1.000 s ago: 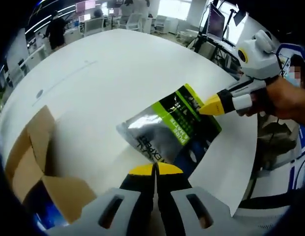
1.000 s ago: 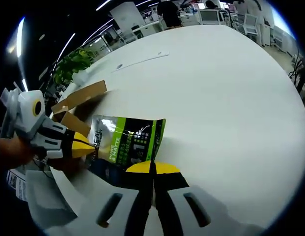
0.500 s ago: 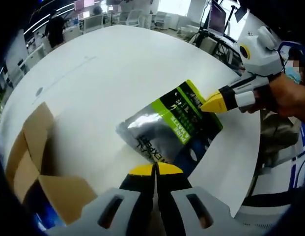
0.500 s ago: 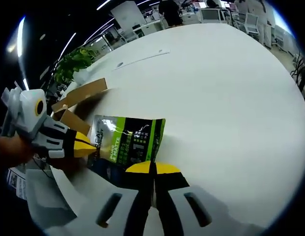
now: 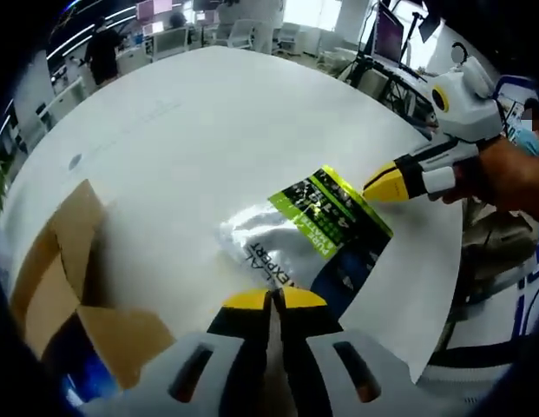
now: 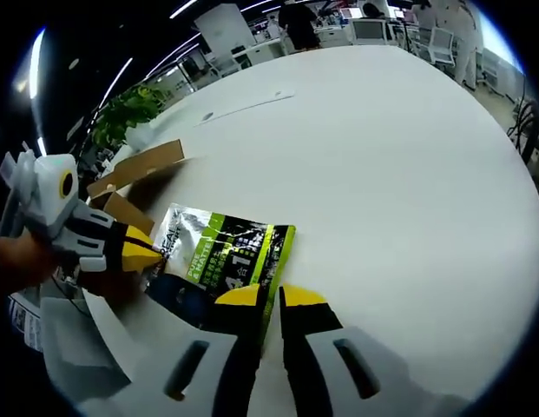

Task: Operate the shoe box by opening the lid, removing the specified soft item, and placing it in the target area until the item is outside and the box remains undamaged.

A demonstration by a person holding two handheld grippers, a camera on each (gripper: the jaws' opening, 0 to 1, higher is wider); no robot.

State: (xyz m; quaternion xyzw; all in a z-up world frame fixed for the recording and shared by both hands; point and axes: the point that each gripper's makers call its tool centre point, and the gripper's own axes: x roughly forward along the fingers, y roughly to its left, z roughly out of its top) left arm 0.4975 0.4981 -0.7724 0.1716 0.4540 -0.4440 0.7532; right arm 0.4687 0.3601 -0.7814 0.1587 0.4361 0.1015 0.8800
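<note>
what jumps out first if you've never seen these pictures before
A shiny green, silver and black pouch lies flat on the big white table, outside the box. Yellow-tipped tools flank it: the left tool looks shut at one end, while the right tool, slightly parted, sits at the other. The open cardboard box stands at the table's edge beside the pouch.

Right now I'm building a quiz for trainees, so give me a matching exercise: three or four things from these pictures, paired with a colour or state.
Things:
1. pouch
2. shoe box
3. table
4. right gripper

Colour or state:
A. brown cardboard, flaps open
B. jaws slightly apart
C. white, round-edged
D. silver, green and dark, lying flat outside the box

Pairs: 1-D, 2-A, 3-C, 4-B
</note>
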